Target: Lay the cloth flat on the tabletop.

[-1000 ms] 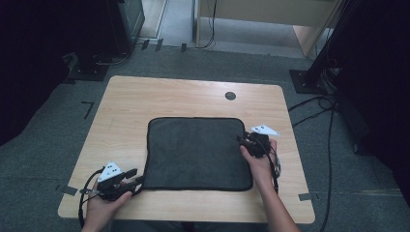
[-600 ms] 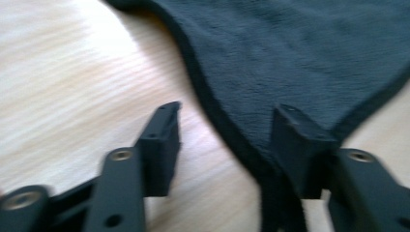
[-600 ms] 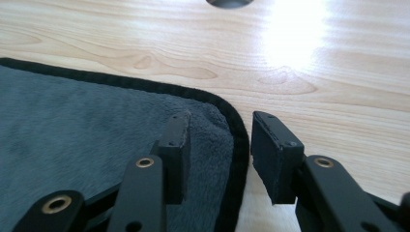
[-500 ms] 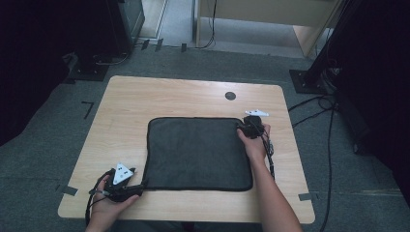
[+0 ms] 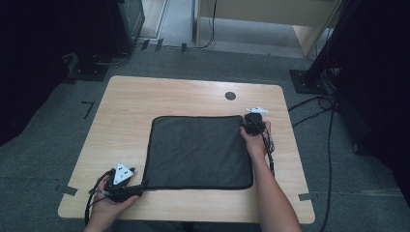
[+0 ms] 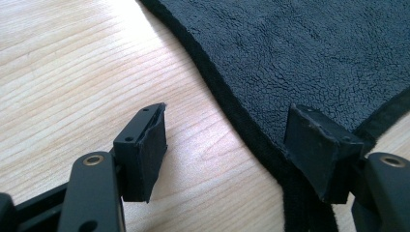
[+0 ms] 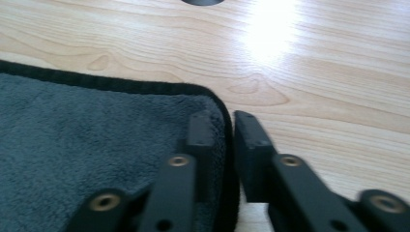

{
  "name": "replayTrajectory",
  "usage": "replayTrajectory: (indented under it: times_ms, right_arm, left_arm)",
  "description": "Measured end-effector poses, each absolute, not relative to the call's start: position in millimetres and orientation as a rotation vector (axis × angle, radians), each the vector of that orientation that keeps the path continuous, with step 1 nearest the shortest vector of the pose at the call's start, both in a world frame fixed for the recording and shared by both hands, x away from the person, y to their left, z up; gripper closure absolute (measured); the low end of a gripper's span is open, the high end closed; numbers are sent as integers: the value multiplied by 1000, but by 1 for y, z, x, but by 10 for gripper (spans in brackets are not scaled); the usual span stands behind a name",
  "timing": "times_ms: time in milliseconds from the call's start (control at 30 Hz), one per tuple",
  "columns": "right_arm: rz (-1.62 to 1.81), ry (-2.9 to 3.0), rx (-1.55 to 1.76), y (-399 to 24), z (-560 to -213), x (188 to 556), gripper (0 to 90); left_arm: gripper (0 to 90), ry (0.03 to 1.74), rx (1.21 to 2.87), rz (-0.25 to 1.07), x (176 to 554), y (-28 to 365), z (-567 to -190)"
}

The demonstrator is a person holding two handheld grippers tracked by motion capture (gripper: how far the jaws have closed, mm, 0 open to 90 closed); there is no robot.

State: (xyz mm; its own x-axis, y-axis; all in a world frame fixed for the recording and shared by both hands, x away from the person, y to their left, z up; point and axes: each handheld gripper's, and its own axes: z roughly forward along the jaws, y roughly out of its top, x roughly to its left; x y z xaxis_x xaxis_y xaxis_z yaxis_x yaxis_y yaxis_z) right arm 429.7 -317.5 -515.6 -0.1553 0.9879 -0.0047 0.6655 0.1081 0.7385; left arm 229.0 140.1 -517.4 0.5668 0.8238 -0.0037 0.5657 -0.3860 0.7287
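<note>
We hold the left gripper (image 5: 138, 184) at the seven o'clock corner of a dark cloth (image 5: 198, 152) spread flat on the wooden table (image 5: 145, 96), the right gripper (image 5: 249, 126) at its one o'clock corner.

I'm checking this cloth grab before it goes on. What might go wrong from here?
The right tongs have been closing on only the thin hem of the dark cloth at its far corner, so it may slip out. The left tongs stand open astride the near corner; lifting now would raise one corner alone.
</note>
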Motion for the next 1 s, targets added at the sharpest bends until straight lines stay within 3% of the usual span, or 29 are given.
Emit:
replayTrajectory:
  times_ms: [133, 333, 700, 1000]
  right_arm:
    - [937, 1889, 1653, -325, -511, 423, 645]
    - [998, 1900, 1607, -330, -502, 385, 597]
    - [1014, 2028, 1586, -321, -510, 252, 488]
    - [988, 2026, 1582, -316, -517, 198, 505]
  left_arm:
    - [313, 1109, 2099, 472, 229, 140, -517]
    - [310, 1108, 2097, 468, 229, 140, -517]
    - [301, 1113, 2094, 469, 230, 139, -518]
    - [300, 1112, 2095, 466, 230, 140, -517]
